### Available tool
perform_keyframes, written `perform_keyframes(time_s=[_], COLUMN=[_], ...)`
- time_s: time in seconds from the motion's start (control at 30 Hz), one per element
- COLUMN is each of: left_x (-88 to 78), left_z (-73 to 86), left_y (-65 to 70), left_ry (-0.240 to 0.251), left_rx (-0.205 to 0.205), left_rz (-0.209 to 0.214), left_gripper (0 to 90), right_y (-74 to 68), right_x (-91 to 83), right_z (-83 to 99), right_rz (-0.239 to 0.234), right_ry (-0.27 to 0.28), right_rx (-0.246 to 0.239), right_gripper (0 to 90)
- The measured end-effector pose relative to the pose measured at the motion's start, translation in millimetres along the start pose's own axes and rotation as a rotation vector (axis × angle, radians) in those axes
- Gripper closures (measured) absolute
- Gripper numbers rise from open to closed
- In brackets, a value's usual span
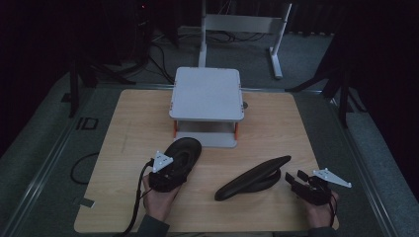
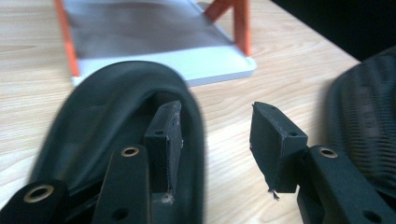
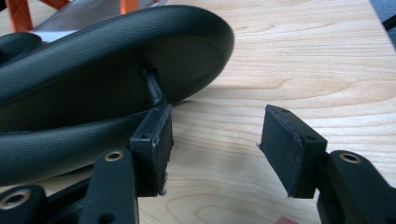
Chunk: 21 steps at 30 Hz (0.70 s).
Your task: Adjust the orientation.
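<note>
Two black sandals lie on the wooden table [image 1: 133,128]. The left sandal [image 1: 182,154] lies flat just in front of a grey stand. My left gripper [image 1: 170,168] is at its heel end; in the left gripper view the left gripper [image 2: 217,135] is open, with one pad inside the left sandal [image 2: 107,116] and the sandal's rim in the gap, not pressed. The right sandal [image 1: 254,177] rests tilted on its edge. My right gripper [image 1: 292,178] sits at its right end. In the right gripper view the right gripper [image 3: 217,135] is open, its left pad next to the right sandal [image 3: 107,60].
A low grey stand [image 1: 206,94] with orange legs [image 2: 242,28] occupies the back middle of the table, with a lower shelf [image 1: 207,139] close behind the left sandal. Cables and a metal frame [image 1: 242,24] are on the dark floor beyond. Bare wood lies between the sandals.
</note>
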<state>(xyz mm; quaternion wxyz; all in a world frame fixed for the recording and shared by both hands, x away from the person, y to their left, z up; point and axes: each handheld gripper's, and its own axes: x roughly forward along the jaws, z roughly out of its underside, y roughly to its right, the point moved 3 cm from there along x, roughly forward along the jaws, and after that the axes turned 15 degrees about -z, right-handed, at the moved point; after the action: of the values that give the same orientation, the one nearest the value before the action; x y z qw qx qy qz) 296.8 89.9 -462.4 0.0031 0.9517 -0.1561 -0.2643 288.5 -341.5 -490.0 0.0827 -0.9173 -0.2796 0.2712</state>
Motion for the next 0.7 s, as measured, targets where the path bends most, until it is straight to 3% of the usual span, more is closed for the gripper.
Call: perform_keyframes(time_s=[0.3,0.47,0.7], left_x=[-13.6,-13.6,-12.3], left_z=[0.0,3.6,6.9], left_y=[22.5,23.9,25.4], left_ry=[0.037,0.034,0.029], left_rx=[0.075,0.105,0.116], left_rz=[0.048,0.05,0.041], left_gripper=[48.5,48.1,47.6], right_y=[-6.3,-6.3,-4.7], right_x=[1.9,2.3,0.9], right_z=[-0.3,-0.2,1.9], right_rz=[-0.023,-0.026,-0.032], right_ry=[-0.012,-0.016,-0.029], right_rx=[-0.024,-0.027,-0.02], right_gripper=[42.6,41.9,41.6])
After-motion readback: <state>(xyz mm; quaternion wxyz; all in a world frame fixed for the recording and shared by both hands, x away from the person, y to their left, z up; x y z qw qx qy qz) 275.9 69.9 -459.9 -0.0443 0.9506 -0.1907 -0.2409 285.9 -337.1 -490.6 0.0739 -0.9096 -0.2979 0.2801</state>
